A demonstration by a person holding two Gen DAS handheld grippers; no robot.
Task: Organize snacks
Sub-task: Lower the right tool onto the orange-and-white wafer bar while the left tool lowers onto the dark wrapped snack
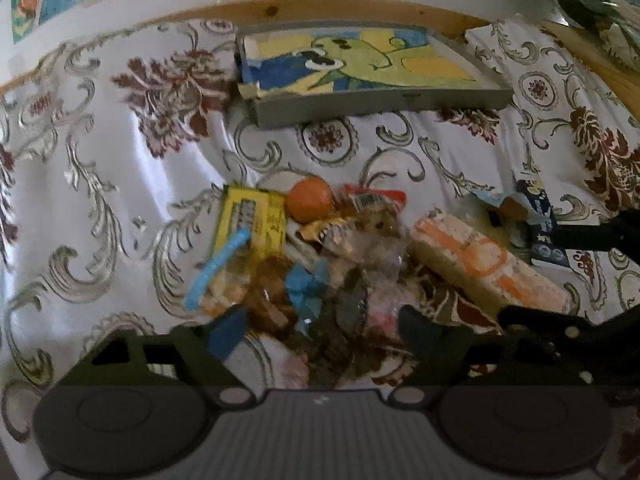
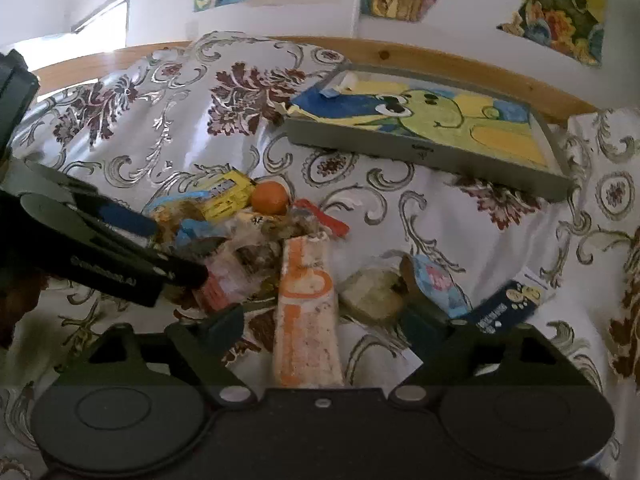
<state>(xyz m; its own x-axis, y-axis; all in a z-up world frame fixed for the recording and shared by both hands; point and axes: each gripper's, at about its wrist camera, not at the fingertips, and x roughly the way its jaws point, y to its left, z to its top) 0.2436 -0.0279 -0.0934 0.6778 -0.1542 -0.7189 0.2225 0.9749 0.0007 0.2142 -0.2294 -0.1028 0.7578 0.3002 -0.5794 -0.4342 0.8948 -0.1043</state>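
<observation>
A heap of snacks lies on the floral cloth: a yellow box (image 1: 248,220), an orange (image 1: 310,200), a bag with a blue clip (image 1: 218,268) and crinkled wrappers. My left gripper (image 1: 322,332) is open and low over the heap, with wrappers between its fingers. From the right wrist view the left gripper (image 2: 176,250) reaches into the heap from the left. My right gripper (image 2: 324,328) is open, its fingers on either side of a long orange-and-white packet (image 2: 306,312). A dark blue packet (image 2: 504,308) and a light blue pouch (image 2: 436,284) lie just to its right.
A shallow grey tray (image 1: 360,108) lined with a painted picture sits behind the heap, seen as the tray (image 2: 400,152) at the back right. The wooden table edge (image 2: 440,60) and a wall with paintings stand beyond. Bare cloth (image 1: 100,160) stretches to the left.
</observation>
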